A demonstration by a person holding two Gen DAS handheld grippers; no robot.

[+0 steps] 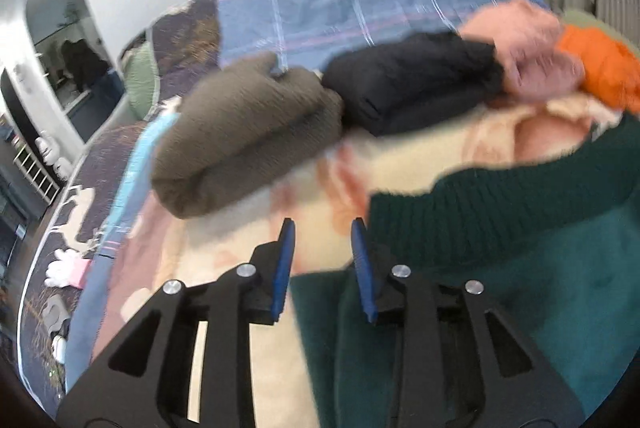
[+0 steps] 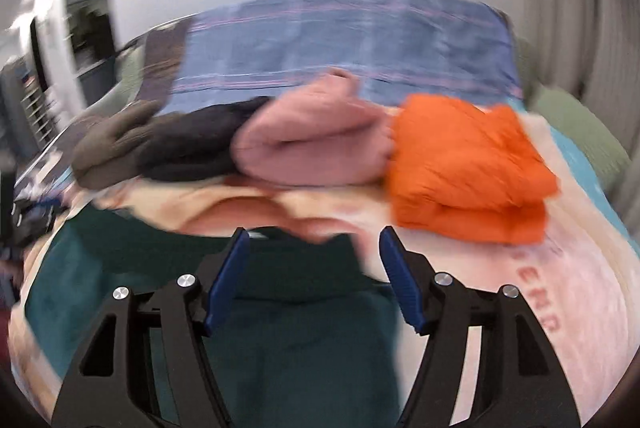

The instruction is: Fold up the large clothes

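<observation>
Bed with cream blanket point(image 2: 560, 268), four folded piles lined up at back; green sweater point(image 2: 300, 348) lies flat just under both grippers, left gripper point(image 1: 323, 228) narrowly parted at its left edge, right gripper point(image 2: 314, 240) wider over its right part, neither holding.

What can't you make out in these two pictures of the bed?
- Green sweater, left wrist view: its near part is hidden by the left tongs and cut by the frame edge.
- Red lettering on the blanket, right wrist view: too blurred to read.
- Pink garment, left wrist view: smeared, fold unclear.
</observation>
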